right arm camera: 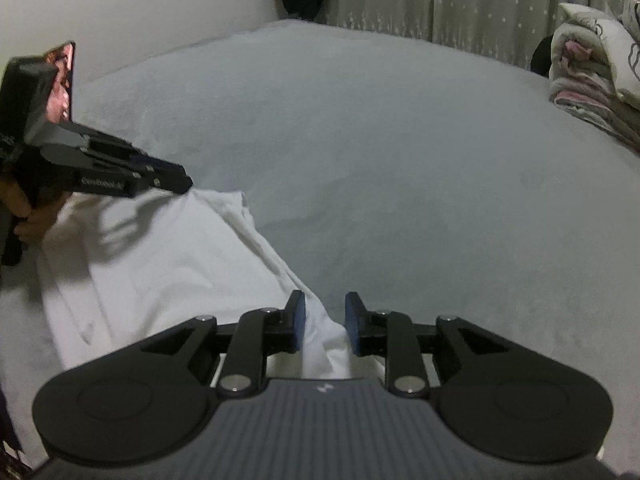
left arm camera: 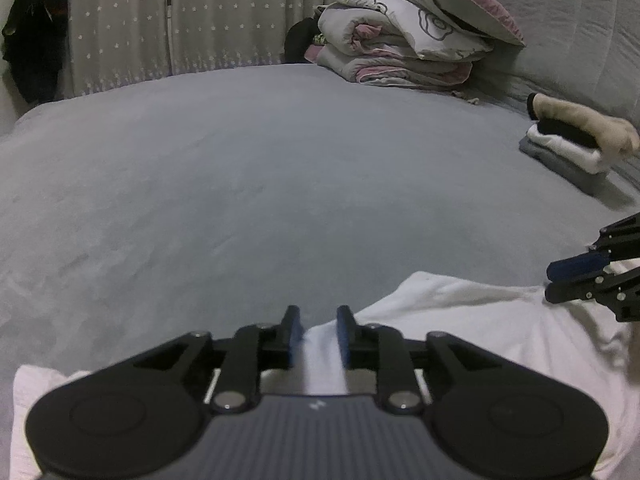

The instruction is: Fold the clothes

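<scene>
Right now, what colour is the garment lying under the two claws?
White garment, plain, with no print visible; clearest in the right wrist view.

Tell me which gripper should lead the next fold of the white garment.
Right, narrowly. Both grip cloth, but the right gripper holds a raised ridge with the white garment spread flat beside it, ready to carry across. The left gripper sits at a corner, probably better as an anchor.
</scene>
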The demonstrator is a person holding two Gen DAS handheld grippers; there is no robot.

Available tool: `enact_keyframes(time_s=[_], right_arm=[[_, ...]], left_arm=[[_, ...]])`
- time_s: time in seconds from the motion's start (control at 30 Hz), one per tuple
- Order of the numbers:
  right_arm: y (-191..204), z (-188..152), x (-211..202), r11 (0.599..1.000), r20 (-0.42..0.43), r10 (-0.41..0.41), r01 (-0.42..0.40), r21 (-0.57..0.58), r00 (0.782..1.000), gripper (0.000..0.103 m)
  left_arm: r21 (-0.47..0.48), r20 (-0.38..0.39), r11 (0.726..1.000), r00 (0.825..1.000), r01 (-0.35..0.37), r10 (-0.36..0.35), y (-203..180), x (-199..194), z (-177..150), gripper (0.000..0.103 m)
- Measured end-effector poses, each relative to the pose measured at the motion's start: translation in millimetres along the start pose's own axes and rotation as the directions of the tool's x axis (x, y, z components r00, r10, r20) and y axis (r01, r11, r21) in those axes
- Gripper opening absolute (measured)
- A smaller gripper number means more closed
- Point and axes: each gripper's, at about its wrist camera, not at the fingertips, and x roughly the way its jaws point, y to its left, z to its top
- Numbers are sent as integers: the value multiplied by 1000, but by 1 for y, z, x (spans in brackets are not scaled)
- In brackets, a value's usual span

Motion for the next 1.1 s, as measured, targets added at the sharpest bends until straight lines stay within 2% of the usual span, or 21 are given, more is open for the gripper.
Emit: enact_keyframes(time_s=[0.2,0.4,0.57,0.93,0.97,1.0,1.1], right_arm=[[12,-5,-30,991,34,131,-130,-25,991,26],[28,-22,-52,965,-1,249,-248,-90,969,26],[35,-35,-64,946,-41,291,-293,-141,956,26],[43,-54,-59,945,-106,224,-243,-221,969,25],[45,-56,-58,943,-109,219,-239,-233,970,22],[47,-58,-58,940,-110,217,-238,-246,970,12],[51,-59,-59,935,-103,204,-225,-275,974,1]], left_arm=[[-32,-3,994,995,102,-102,-6,-19,-7,26],[17,-19,988,988,156,-156,-21,-41,-24,26],[61,-23,976,978,209,-207,-29,-62,-34,26],[202,-106,935,956,291,-275,-56,-77,-56,26],[215,-115,930,954,297,-278,-59,-78,-58,26],[227,-123,925,951,304,-282,-61,-79,-60,26],[261,-143,913,948,312,-283,-69,-80,-65,26]])
